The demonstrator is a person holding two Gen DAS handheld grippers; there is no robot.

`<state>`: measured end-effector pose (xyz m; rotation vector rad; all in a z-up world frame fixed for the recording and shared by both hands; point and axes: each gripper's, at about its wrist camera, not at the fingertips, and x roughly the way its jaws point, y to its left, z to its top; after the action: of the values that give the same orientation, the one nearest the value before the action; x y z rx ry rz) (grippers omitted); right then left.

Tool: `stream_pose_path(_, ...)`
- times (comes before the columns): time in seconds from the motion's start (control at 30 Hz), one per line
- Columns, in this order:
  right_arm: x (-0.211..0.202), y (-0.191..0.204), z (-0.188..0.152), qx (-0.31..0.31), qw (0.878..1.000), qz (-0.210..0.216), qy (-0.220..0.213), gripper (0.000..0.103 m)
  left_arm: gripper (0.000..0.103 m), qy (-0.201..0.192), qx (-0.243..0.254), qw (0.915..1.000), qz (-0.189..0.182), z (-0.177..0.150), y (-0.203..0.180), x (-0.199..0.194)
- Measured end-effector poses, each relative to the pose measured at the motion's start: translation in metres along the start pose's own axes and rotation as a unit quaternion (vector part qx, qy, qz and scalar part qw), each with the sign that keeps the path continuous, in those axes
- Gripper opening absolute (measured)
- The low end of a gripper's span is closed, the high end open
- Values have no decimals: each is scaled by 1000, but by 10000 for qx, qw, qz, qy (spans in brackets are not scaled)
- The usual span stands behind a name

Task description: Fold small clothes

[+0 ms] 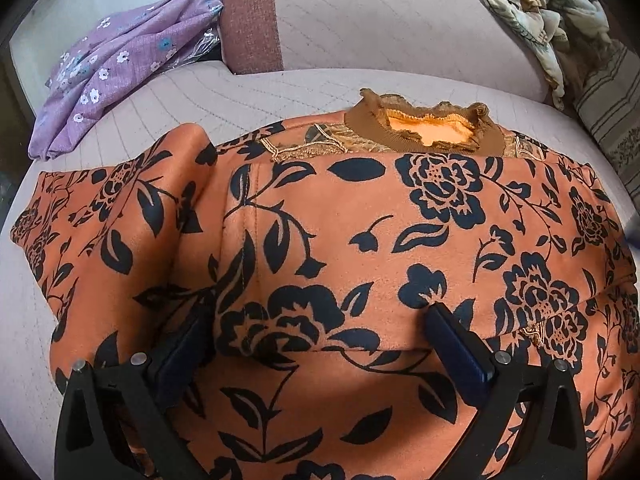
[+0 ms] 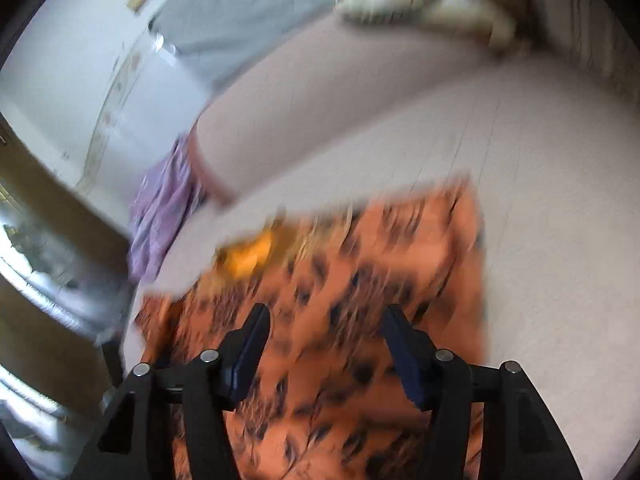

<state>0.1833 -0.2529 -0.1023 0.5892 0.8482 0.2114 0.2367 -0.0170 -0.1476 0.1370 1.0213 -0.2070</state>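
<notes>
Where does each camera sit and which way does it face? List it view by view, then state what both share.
Left wrist: on the left gripper, angled down at the orange floral top spread on the quilted cushion; its two black fingers show, spread apart over the fabric.
Right wrist: on the right gripper, angled down across the same top's edge, motion-blurred; its two fingers show, apart with nothing pinched.
Shared: the orange floral top, its brown collar, the purple flowered cloth and the cushion.
</notes>
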Motion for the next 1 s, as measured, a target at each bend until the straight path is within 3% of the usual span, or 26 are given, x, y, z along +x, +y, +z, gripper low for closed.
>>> stream_pose_path(0.07, 24, -36, -17, 394, 9968, -608, 332, 34, 103, 99, 4, 9999, 17, 1, 1, -2)
stream_pose_path(0.1, 17, -46, -21, 763, 9949, -657, 96, 24, 103, 89, 16, 10000, 8, -1, 1, -6)
stream_pose_path(0.17, -3, -27, -21, 753, 9946, -699, -146, 37, 103, 49, 78, 9999, 72, -3, 0, -10)
stream_pose_path(0.23, -16, 9, -24, 62, 9972, -574, -471, 86, 103, 87, 70, 9999, 74, -5, 1, -10)
stream_pose_path(0.3, -12, 27, -27, -281, 9970, -480, -546, 88, 103, 104, 37, 9999, 66, -8, 2, -11)
stream_pose_path(0.37, 20, 12, -34, -110, 9936, -1123, -1, 85, 103, 146, 58, 9998, 76, -10, 3, -11)
stream_pose_path(0.4, 32, 1, -39, 153, 9924, -1202, 194, 83, 103, 148, 78, 9998, 82, -11, 4, -14)
stream_pose_path(0.53, 5, 47, -44, -382, 9890, -1204, -771, 88, 103, -350, -301, 9987, -197, -11, 30, -47)
stream_pose_path(0.63, 22, 61, -59, -902, 9791, -1582, -908, 91, 103, -778, -975, 9908, -515, -6, 79, -74)
stream_pose_path(0.73, 60, 43, -70, -996, 9760, -1896, -383, 93, 103, -1000, -1831, 9773, -377, -4, 154, -82)
stream_pose_path(0.77, 54, 45, -69, -1057, 9750, -1893, -489, 95, 103, -957, -2180, 9708, -308, -5, 184, -78)
stream_pose_path(0.87, 60, 49, -67, -1164, 9747, -1883, -317, 103, 102, -742, -3252, 9426, -164, -9, 270, -53)
stream_pose_path(0.93, 70, 56, -67, -1264, 9712, -1999, -305, 103, 89, -585, -3836, 9214, -205, -12, 319, -35)
stream_pose_path(1.0, 73, 59, -69, -1299, 9699, -2030, -349, 103, 87, -520, -4279, 9021, -206, -12, 356, -23)
